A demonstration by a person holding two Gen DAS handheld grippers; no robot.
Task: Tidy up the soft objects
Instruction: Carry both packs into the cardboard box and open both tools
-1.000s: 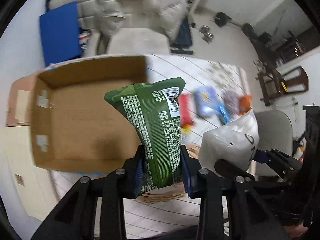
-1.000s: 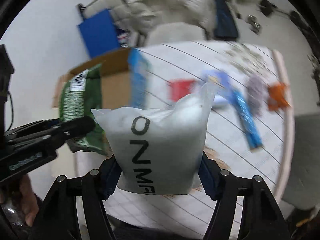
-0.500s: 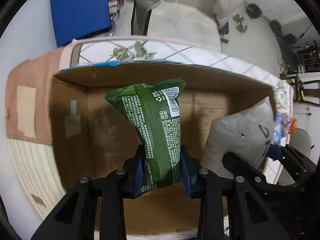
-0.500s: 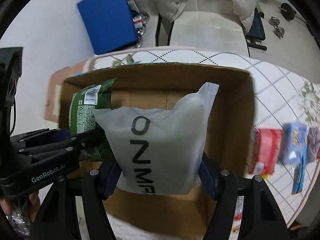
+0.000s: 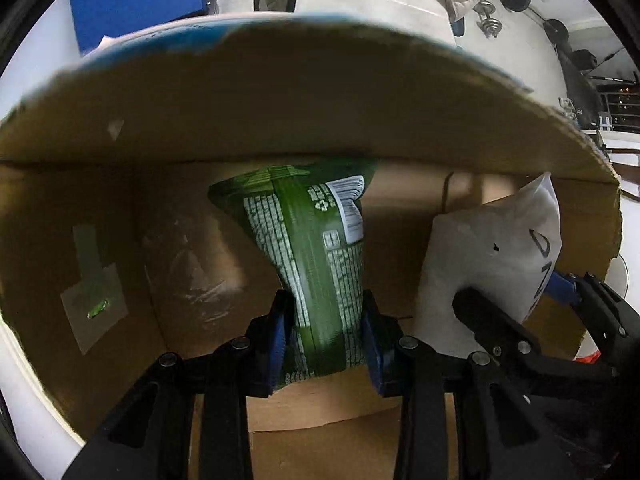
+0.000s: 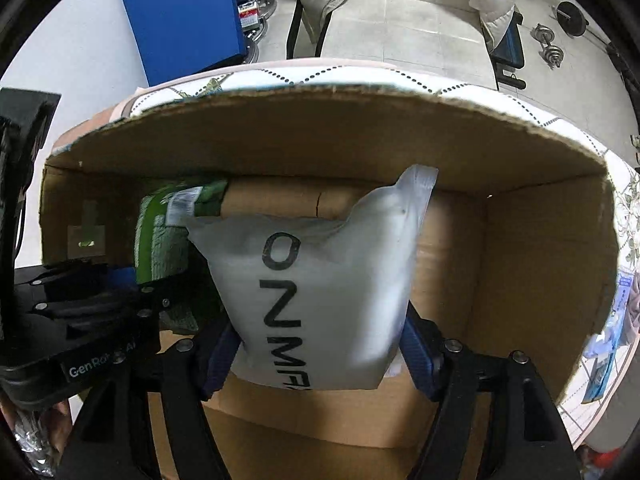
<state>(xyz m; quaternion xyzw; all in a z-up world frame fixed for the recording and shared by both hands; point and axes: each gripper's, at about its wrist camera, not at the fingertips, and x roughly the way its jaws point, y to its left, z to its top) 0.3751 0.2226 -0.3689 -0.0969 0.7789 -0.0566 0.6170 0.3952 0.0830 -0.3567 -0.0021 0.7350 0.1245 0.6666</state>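
A crinkled green foil snack packet [image 5: 316, 256] printed with fine white text and a white barcode label sits beside a soft white plastic pouch [image 6: 320, 280] lettered in black. Behind them, a plain brown cardboard box [image 6: 520, 264] stands on a white tablecloth [image 6: 532, 112] crossed by dotted diamond lines.

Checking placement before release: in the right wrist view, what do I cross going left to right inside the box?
Black left gripper → green printed snack packet → white soft pouch with black lettering → bare right wall of the brown cardboard box.

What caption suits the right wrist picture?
Right gripper lowers a white pouch into a cardboard box.
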